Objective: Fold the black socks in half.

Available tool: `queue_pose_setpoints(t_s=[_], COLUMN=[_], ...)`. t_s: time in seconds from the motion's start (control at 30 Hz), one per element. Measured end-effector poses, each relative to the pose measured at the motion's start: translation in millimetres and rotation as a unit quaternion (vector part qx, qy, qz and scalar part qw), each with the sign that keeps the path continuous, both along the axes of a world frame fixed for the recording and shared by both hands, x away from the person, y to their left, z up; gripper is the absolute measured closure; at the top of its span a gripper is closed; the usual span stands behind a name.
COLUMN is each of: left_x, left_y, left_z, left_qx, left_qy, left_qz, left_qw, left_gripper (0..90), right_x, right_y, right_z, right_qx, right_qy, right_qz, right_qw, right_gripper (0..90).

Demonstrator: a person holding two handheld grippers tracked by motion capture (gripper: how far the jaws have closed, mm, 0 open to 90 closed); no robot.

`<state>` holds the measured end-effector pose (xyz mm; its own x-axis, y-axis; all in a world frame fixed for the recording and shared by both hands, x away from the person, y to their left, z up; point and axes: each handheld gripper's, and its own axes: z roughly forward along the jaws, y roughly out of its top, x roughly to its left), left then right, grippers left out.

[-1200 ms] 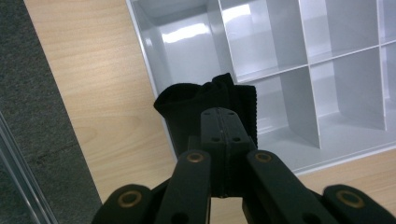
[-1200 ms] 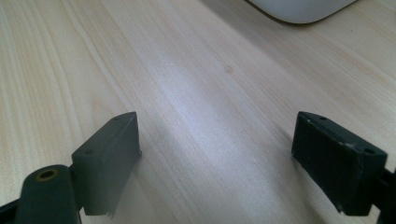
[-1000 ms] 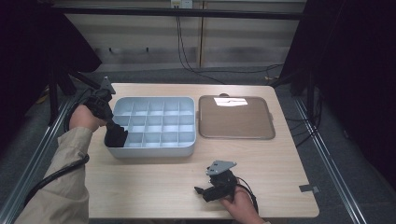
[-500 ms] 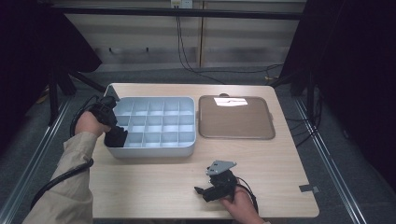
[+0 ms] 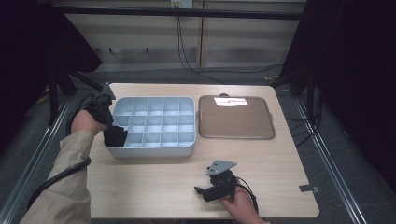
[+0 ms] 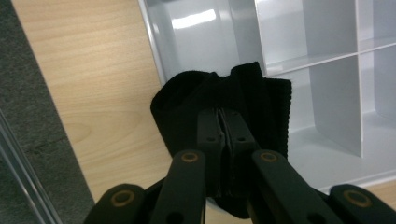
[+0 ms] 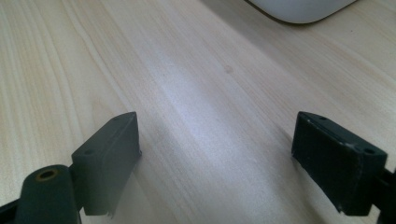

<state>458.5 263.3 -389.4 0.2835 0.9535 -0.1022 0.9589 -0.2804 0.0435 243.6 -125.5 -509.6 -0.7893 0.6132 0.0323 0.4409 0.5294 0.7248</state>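
The left tongs [image 6: 219, 135], rising from the bottom centre of the left gripper view, are pressed together on a black cloth [image 6: 205, 98]. The cloth's lower part is hidden behind the jaws. It hangs over the near left corner of a grey divided tray [image 6: 327, 88], partly inside the corner compartment and partly over the rim; whether it touches the floor of that compartment cannot be made out. In the high view the cloth [image 5: 115, 136] sits left of centre, at the tray's [image 5: 154, 149] lower left corner. The right tongs [image 5: 205, 191], at the lower centre of the high view, are spread wide and hold nothing, low over bare tabletop [image 7: 196, 93]. A brown tray [image 5: 236, 119] lies right of the grey one.
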Motion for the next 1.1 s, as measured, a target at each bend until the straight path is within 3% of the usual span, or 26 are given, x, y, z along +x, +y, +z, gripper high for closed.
queue_pose_setpoints(t_s=[0.17,0.47,0.67,0.93,1.1], left_x=[-0.2,-2.4,-4.0,-4.9,-5.9], left_y=[-3.9,-8.2,-6.3,-11.5,-9.9], left_z=[-14.1,-25.3,-33.2,-53.2,-53.5], left_qx=[-0.016,-0.006,-0.016,-0.007,-0.011], left_qy=[0.008,0.012,0.016,0.025,0.022], left_qz=[-0.003,-0.009,-0.008,-0.007,-0.006], left_qw=[0.9998,0.9999,0.9997,0.9996,0.9997], left_gripper=[89.0,90.0,90.0,90.0,90.0], right_x=[0.0,0.1,0.1,-0.2,-0.2], right_y=[0.6,0.5,0.6,0.7,0.8], right_z=[-0.8,-0.8,-0.9,-0.8,-1.0], right_qx=[0.004,0.003,0.004,0.004,0.004], right_qy=[-0.003,-0.004,-0.005,-0.003,-0.003], right_qz=[-0.002,-0.002,-0.002,-0.003,-0.003], right_qw=[1.0000,1.0000,1.0000,1.0000,1.0000], right_gripper=[14.9,14.9,14.9,14.9,14.9])
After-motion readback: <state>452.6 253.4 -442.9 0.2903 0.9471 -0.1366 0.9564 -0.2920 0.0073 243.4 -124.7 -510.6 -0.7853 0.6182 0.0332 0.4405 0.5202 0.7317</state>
